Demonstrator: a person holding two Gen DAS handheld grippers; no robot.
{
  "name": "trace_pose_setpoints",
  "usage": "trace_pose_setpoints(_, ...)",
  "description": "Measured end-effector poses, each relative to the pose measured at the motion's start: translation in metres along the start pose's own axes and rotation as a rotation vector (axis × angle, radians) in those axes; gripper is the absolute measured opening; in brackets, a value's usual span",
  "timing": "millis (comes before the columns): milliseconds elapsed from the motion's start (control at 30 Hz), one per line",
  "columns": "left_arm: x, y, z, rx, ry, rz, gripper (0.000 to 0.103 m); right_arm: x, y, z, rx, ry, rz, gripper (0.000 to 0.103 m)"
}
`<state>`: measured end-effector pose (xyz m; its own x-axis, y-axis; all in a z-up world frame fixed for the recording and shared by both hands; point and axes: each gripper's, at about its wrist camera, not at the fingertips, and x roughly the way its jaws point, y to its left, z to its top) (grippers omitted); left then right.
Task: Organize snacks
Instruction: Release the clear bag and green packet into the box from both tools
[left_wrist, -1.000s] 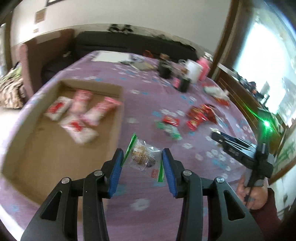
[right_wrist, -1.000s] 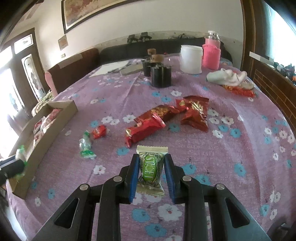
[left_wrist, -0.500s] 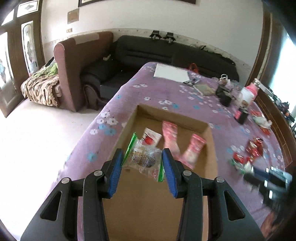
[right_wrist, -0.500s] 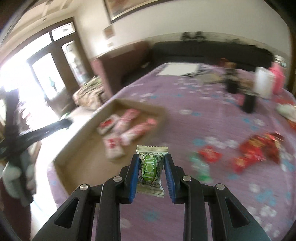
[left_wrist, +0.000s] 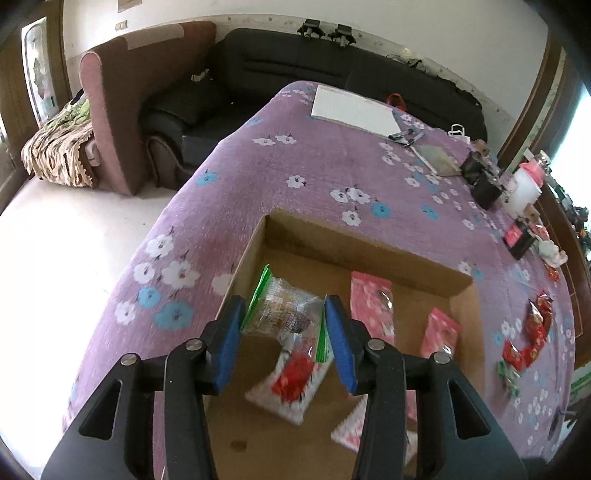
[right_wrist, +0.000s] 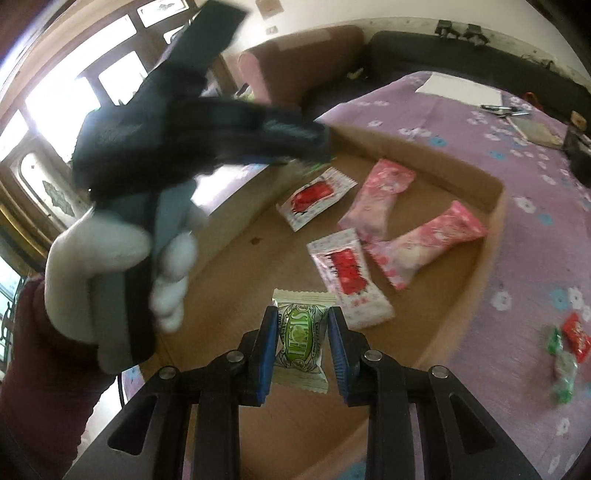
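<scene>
My left gripper (left_wrist: 286, 332) is shut on a clear snack packet with green ends (left_wrist: 284, 314) and holds it over the far left corner of the cardboard box (left_wrist: 365, 245). My right gripper (right_wrist: 301, 341) is shut on a green and white candy packet (right_wrist: 301, 338) above the near part of the same box (right_wrist: 495, 206). In the box lie pink packets (right_wrist: 380, 192) and white packets with red print (right_wrist: 347, 273). The left gripper's body and the gloved hand (right_wrist: 110, 258) show at the left of the right wrist view.
Loose red snacks (left_wrist: 532, 332) and green candies (right_wrist: 563, 365) lie on the purple flowered tablecloth (left_wrist: 295, 155) right of the box. Black holders, a white jar and a white pad stand farther back. The table edge, a sofa and an armchair are to the left.
Both grippers have swung left from the loose snacks to above the cardboard box, each still holding its packet. The left gripper now sits closer to the box's far left corner.
</scene>
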<state>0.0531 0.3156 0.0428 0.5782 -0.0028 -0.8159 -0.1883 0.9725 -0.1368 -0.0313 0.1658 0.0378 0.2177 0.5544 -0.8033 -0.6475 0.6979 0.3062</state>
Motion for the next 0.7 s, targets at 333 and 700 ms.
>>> trace_pose_setpoints(333, -0.007, -0.002, 0.001, -0.028, 0.012, -0.024, 0.048, 0.007, 0.008, 0.001, -0.028, -0.014, 0.028, 0.046)
trace_pose_setpoints(700, -0.095, -0.054, -0.030, 0.020, -0.114, -0.123, 0.060, -0.089, -0.051, -0.031, 0.073, -0.183, -0.022, 0.053)
